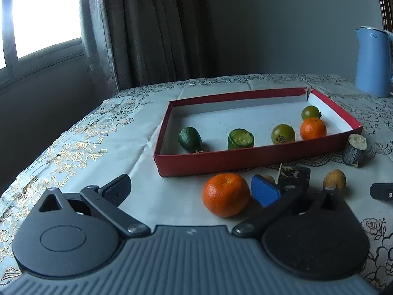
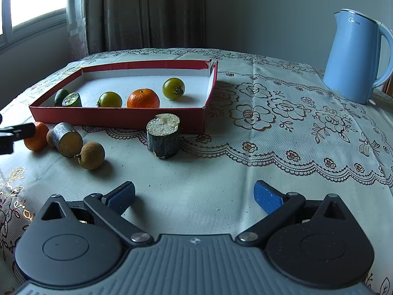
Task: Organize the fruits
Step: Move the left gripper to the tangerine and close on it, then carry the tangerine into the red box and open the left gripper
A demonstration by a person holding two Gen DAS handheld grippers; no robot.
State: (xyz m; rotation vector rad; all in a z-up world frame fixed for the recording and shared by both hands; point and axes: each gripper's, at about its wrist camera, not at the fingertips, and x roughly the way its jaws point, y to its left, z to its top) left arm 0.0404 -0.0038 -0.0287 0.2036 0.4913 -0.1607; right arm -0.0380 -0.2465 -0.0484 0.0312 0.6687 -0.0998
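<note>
Five fruits lie in the shallow red cardboard tray (image 2: 118, 119); we judge the task half done. Outside remain an orange mandarin (image 1: 225, 194), between the left gripper (image 1: 191, 189)'s open fingers, and brown longans (image 2: 91, 155) on the bench. The right gripper (image 2: 194, 196) gapes empty.

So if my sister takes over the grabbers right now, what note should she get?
Left gripper: open, empty, fingers either side of the loose mandarin on the tablecloth.
Right gripper: open, empty, nothing between its fingers.
Done: the red box holds a mandarin, two green tomatoes and two green cut pieces.
Left: outside the box are the loose mandarin, a longan, another small brown fruit half hidden, and two dark cut pieces.
Probably next: shut on the loose mandarin and box it.
</note>
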